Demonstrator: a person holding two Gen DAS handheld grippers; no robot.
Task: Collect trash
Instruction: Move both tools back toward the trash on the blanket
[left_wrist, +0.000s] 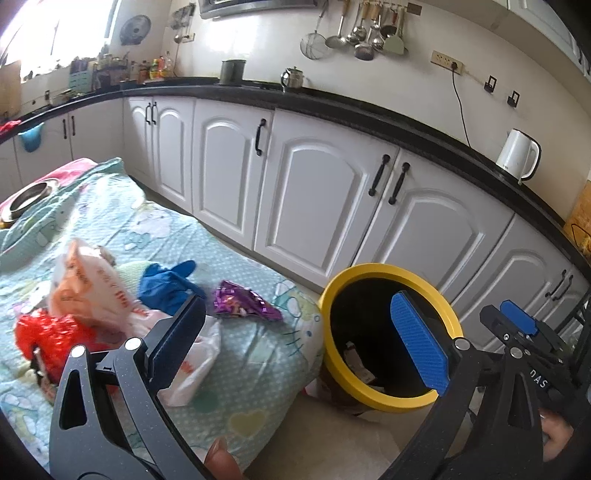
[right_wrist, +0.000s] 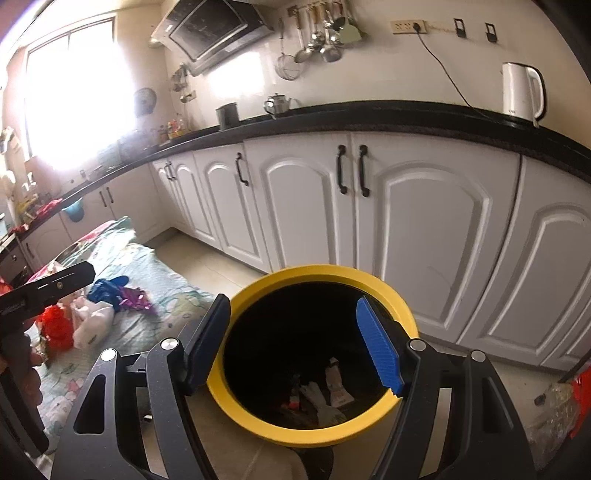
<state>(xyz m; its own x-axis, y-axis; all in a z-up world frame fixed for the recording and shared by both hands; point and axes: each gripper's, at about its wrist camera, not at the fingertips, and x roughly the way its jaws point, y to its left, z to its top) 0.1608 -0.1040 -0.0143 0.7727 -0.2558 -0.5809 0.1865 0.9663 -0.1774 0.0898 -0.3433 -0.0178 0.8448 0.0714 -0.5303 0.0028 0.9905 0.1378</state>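
**Both grippers empty over the bin and the littered cloth**

The right gripper (right_wrist: 293, 341) hangs above the yellow-rimmed bin (right_wrist: 400, 308), its jaws spread wide, nothing between them and nothing touched; the bin's dark mouth shows through the gap. The left gripper (left_wrist: 299, 332) is likewise wide apart and empty, poised over the edge of the cloth (left_wrist: 255, 369) with its blue pad (left_wrist: 419, 341) in front of the bin (left_wrist: 388, 271). In the left view the right gripper (left_wrist: 517, 321) shows at the far right, beyond the bin.

The room is a kitchen: white cabinets (left_wrist: 314, 199) run along the wall under a black counter (left_wrist: 369, 110), with a pale tiled floor (right_wrist: 207, 266) below. The patterned cloth is spread over a low surface, and the bin stands on the floor just beside its corner.

Trash lies on the cloth, left of the bin: an orange-and-white bag (left_wrist: 88, 284), a white bag (left_wrist: 195, 358) partly hidden behind the left gripper's dark finger (left_wrist: 177, 332), a red crumpled piece (left_wrist: 48, 332), a blue glove (left_wrist: 166, 284) and a purple wrapper (left_wrist: 247, 304) nearest the bin. Inside the bin lie a pale glove (right_wrist: 317, 398) and some packets (right_wrist: 338, 384).

Farther off, a metal bowl (left_wrist: 31, 197) sits at the cloth's far end. On the counter stand a white kettle (left_wrist: 517, 155), a steel teapot (left_wrist: 293, 77) and a dark pot (left_wrist: 232, 72); utensils (left_wrist: 365, 33) hang on the wall.
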